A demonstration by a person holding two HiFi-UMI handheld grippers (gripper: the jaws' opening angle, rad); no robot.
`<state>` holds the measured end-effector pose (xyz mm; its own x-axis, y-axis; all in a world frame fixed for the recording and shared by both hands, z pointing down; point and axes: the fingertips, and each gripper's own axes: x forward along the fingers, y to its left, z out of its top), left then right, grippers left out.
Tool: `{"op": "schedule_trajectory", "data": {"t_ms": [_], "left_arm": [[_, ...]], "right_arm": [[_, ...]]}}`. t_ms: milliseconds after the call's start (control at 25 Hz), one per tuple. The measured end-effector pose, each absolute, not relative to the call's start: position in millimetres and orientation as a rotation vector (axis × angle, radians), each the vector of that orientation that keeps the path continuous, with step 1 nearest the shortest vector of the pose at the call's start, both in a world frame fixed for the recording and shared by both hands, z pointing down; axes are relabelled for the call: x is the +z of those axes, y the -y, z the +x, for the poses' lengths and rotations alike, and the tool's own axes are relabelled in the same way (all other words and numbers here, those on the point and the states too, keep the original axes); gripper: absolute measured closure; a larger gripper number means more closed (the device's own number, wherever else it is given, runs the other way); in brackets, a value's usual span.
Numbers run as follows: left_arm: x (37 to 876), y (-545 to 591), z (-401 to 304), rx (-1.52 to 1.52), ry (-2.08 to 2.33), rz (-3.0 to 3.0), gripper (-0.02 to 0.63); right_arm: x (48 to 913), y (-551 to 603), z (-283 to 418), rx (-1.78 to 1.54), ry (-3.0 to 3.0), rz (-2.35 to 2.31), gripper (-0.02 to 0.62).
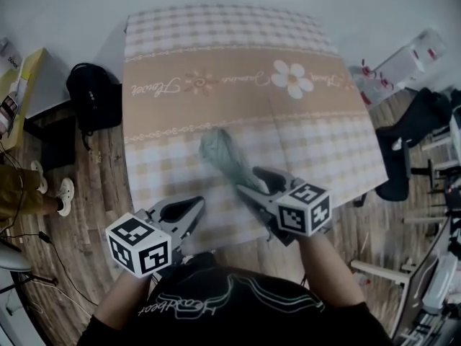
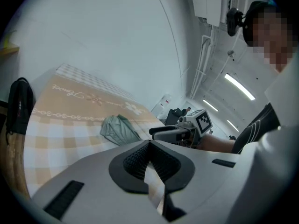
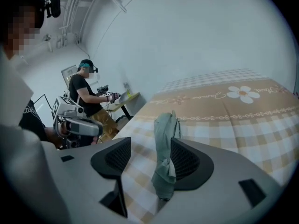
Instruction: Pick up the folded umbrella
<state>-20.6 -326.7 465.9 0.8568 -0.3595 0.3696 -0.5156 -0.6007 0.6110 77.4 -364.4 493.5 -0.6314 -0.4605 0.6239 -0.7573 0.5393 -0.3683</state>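
Note:
The folded umbrella point(image 1: 225, 157) is a grey-green bundle lying on the checked tablecloth point(image 1: 216, 56), near the table's front half. My right gripper point(image 1: 247, 182) is at its near end. In the right gripper view the jaws point(image 3: 149, 157) stand open with the umbrella point(image 3: 164, 143) between them, close against the right pad point(image 3: 184, 158) and apart from the left one. My left gripper point(image 1: 197, 207) hovers over the table's front edge, left of the umbrella, pads together and empty. The left gripper view shows its shut jaws point(image 2: 149, 143), with the umbrella point(image 2: 119, 129) ahead.
A black backpack point(image 1: 94, 96) sits left of the table. A person's leg and shoe point(image 1: 43, 193) are at the far left, and another person point(image 3: 88, 94) stands beyond. White equipment point(image 1: 407, 60) and a black chair point(image 1: 414, 135) stand to the right.

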Motion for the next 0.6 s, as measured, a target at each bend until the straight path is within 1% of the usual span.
{"op": "schedule_trajectory", "data": {"t_ms": [200,600], "left_arm": [[480,332,-28,0.268,0.645,2.234,0.611],[492,342,-36,0.254,0.673,2.186,0.611]], "right_arm": [[530,379,78,0.771,2.165,0.946,0.314],[573,394,73,0.778,1.981,0.906,0.298]]}}
